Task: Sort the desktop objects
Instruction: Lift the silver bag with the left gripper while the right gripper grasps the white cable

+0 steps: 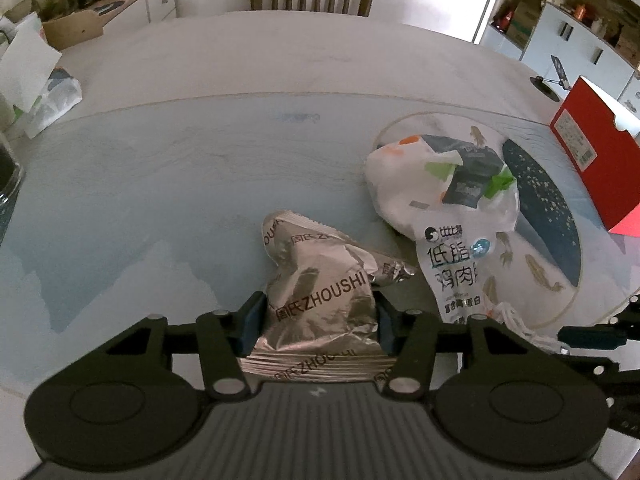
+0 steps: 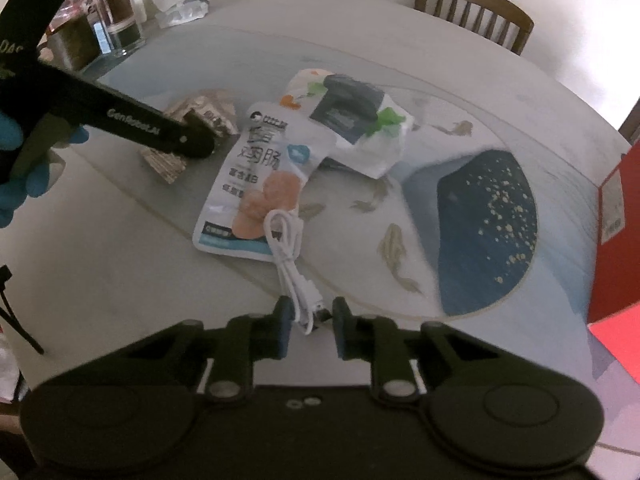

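Left gripper (image 1: 318, 320) clenched on the crinkly silver snack packet (image 1: 320, 280) down on the table (image 1: 200, 168), right gripper (image 2: 308, 326) parted astride the white cable (image 2: 290, 256), which could snag and drag the chicken pouch (image 2: 260, 172).

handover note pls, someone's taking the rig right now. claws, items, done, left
Left claw: shut on the silver foil packet, low over the table mat.
Right claw: open, straddling the plug end of the white USB cable, not gripped yet.
Chicken sausage pouch lies flat with the cable's loop on it; the white printed bag sits behind it.
Red box at the right edge.
Done: nothing visibly sorted.
Left: place the packet, grab the cable, then the pouch and bag.
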A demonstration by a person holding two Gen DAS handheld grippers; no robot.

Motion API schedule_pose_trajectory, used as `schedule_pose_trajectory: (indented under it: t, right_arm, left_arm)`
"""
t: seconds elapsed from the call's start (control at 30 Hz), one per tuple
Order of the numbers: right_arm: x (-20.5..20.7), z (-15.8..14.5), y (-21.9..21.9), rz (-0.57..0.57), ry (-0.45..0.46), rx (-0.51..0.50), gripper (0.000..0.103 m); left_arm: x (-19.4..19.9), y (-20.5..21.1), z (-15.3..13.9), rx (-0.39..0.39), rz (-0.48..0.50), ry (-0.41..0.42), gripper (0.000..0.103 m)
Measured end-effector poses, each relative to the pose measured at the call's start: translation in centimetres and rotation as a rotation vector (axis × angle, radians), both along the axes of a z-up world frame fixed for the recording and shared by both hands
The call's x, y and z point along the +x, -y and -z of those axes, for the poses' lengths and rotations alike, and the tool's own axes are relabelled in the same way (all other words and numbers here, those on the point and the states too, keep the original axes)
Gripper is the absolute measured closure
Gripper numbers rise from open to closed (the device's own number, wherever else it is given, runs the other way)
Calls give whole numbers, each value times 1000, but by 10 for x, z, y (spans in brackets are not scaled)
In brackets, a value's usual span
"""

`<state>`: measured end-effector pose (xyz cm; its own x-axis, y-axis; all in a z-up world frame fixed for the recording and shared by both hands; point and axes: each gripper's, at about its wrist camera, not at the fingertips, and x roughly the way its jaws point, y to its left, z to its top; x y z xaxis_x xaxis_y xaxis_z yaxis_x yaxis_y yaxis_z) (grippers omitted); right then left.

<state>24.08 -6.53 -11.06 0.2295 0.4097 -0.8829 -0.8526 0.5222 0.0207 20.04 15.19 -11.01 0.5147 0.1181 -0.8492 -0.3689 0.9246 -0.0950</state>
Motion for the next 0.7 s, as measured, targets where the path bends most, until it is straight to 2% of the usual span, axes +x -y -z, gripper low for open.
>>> schedule_pose_trajectory:
  t: [0.33,0.7]
  right_arm:
    - [0,-14,9,15,-4,40,84]
    - [-2,-33,19,37,7,78,84]
  left_arm:
    - [-11,0,-7,-17,-15,-10,49]
    - [-23,13,-21,-15,26,-1,49]
